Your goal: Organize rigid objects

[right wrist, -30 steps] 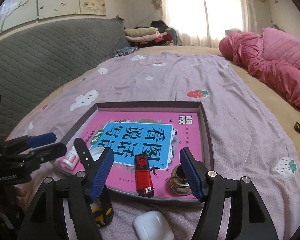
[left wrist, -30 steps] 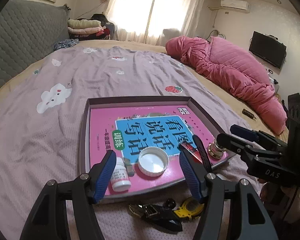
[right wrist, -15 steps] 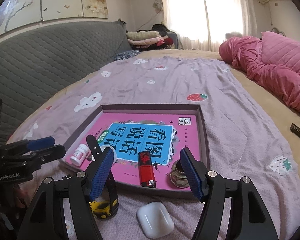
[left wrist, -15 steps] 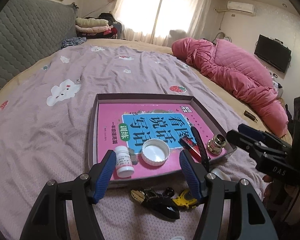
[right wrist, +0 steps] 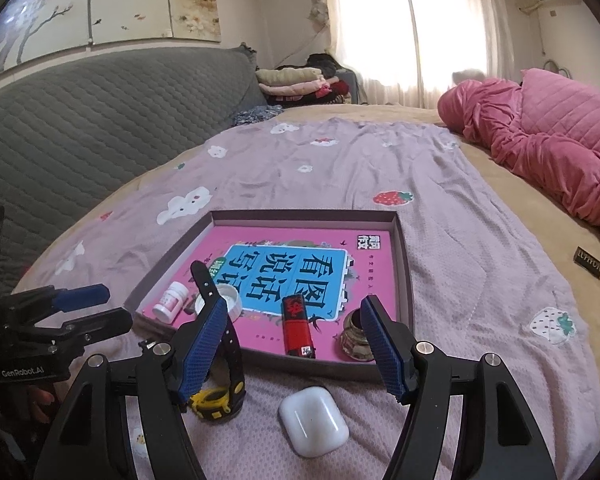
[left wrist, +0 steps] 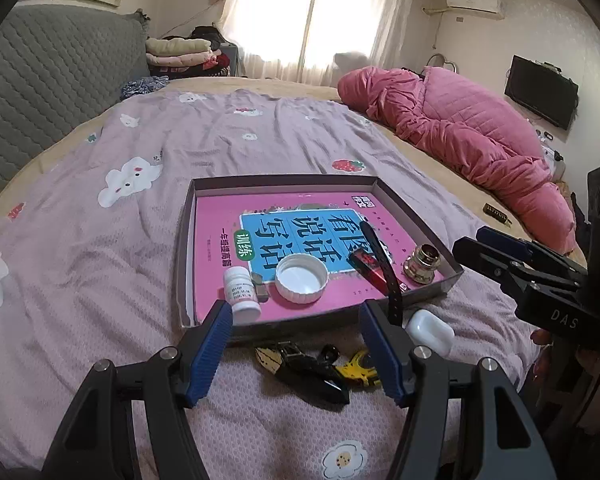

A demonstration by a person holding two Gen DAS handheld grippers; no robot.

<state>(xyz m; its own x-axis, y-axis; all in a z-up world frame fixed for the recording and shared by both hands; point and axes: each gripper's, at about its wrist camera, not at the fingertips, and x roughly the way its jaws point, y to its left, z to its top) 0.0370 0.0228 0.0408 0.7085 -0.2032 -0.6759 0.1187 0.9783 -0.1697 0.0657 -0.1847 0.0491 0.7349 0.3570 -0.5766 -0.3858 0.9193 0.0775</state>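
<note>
Two grippers, left gripper [left wrist: 296,346] and right gripper [right wrist: 293,346], hover at the near edge of the shallow box [left wrist: 284,180], jaws apart and holding nothing. Inside the box, on the pink book [right wrist: 320,256], lie a pill bottle [left wrist: 242,290], white lid [left wrist: 301,278], red lighter [right wrist: 297,326] and brass cap [left wrist: 422,266]. Just outside its near wall rest a white earbud case [right wrist: 314,420], a black-and-yellow watch [right wrist: 220,396] and black clippers [left wrist: 300,366]. Judged stage: mid-sort. The next move calls for closing on one outside item, probably the earbud case.
</note>
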